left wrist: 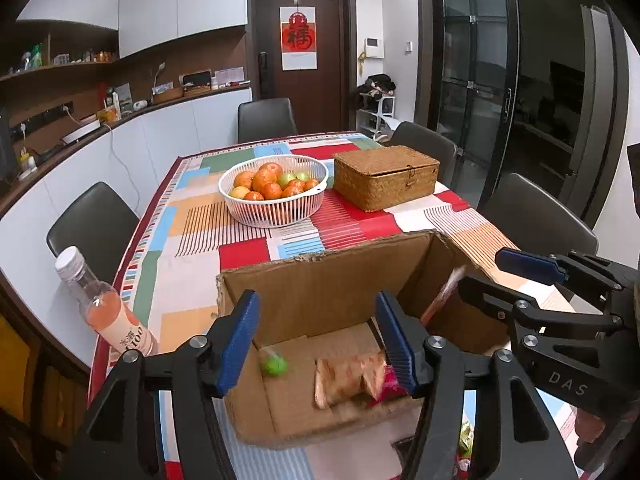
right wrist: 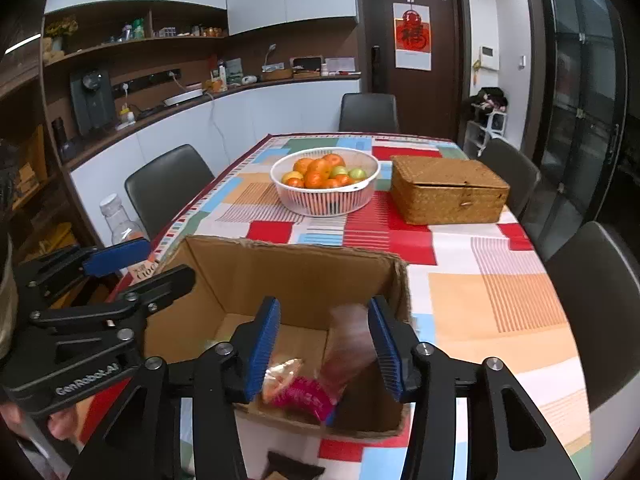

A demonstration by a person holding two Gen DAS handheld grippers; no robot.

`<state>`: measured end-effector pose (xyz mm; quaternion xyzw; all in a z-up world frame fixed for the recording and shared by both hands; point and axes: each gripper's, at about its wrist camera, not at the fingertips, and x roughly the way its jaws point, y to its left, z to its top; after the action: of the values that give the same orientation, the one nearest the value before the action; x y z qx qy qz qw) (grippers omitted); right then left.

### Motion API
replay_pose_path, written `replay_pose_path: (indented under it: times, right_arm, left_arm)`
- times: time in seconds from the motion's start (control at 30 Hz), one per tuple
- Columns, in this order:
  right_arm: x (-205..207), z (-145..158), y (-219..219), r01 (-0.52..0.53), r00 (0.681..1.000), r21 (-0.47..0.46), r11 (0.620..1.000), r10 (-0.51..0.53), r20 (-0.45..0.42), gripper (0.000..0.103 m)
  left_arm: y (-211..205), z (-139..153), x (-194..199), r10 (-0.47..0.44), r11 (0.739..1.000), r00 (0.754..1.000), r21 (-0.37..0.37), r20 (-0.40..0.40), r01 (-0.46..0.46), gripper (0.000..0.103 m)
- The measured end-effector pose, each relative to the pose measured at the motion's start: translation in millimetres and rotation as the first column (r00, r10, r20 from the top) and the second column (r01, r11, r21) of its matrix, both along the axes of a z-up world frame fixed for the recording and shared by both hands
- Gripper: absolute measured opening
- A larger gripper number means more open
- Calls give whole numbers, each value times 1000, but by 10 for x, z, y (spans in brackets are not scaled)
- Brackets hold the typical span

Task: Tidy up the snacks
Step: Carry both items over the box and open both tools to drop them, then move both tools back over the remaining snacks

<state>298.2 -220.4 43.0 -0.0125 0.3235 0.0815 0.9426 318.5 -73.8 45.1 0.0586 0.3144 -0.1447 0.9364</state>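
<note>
Left wrist view: left gripper [left wrist: 318, 338] hangs over the open cardboard box [left wrist: 320, 276] at lower centre, fingers [left wrist: 240, 336] apart, nothing between them. Snack packets lie on the box floor: a tan packet [left wrist: 344, 380], a small green candy [left wrist: 274, 365], a pink wrapper edge. Likely just dropped there, since the box serves as the collecting bin. A blurred packet [left wrist: 444, 296] is falling at the box's right wall, under the right gripper [left wrist: 480, 276] at right of frame.

Right wrist view: right gripper's blue fingers [right wrist: 384, 344] also apart; the blurred reddish packet [right wrist: 348, 344] sits between them, seemingly loose, not pinched. Pink packet [right wrist: 304, 396] below.

Both grippers tilt downward into the box, side by side. Fruit basket [left wrist: 276, 216], wicker box [left wrist: 384, 184], drink bottle [left wrist: 108, 312] on the desk [left wrist: 192, 264], untouched.
</note>
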Motion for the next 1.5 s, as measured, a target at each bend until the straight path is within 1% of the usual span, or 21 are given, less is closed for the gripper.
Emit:
replay_pose_path:
  times: [0.23, 0.37, 0.47, 0.63, 0.8, 1.03, 1.23, 1.33, 1.4, 1.5]
  right_arm:
    - [-420, 140, 12, -21, 998, -24, 999, 23, 66, 49]
    - [-694, 191, -5, -28, 995, -39, 999, 32, 93, 49]
    - [-867, 200, -45, -25, 995, -26, 999, 27, 97, 49]
    - [-1102, 157, -118, -16, 996, -8, 1000, 17, 84, 49]
    - [-1307, 14, -189, 7, 999, 1, 1000, -7, 48, 49]
    - [-1541, -271, -218, 38, 999, -6, 999, -38, -38, 49]
    - [-1679, -521, -203, 52, 991, -19, 998, -54, -121, 49]
    - [-1733, -642, -181, 47, 985, -27, 999, -51, -164, 49]
    - [-1788, -718, -162, 42, 984, -52, 998, -50, -172, 49]
    - [-1863, -805, -102, 29, 984, -89, 996, -44, -172, 49]
  left_arm:
    - [-35, 142, -467, -52, 999, 996, 1, 70, 52, 60]
    - [-74, 198, -758, -85, 996, 991, 1, 107, 85, 63]
    - [-108, 211, -925, -109, 994, 987, 5, 118, 109, 64]
    - [-185, 151, -1148, -145, 989, 984, 7, 107, 145, 64]
    - [-256, -8, -1362, -170, 985, 982, 15, 77, 169, 64]
    - [-259, -319, -1551, -187, 982, 982, 40, 0, 187, 64]
    - [-207, -566, -1681, -182, 981, 981, 57, -64, 186, 64]
    - [-158, -657, -1795, -174, 981, 983, 81, -55, 179, 64]
    - [-146, -709, -1853, -170, 980, 984, 101, -45, 174, 64]
    - [-128, -788, -1906, -176, 975, 983, 126, -52, 181, 64]
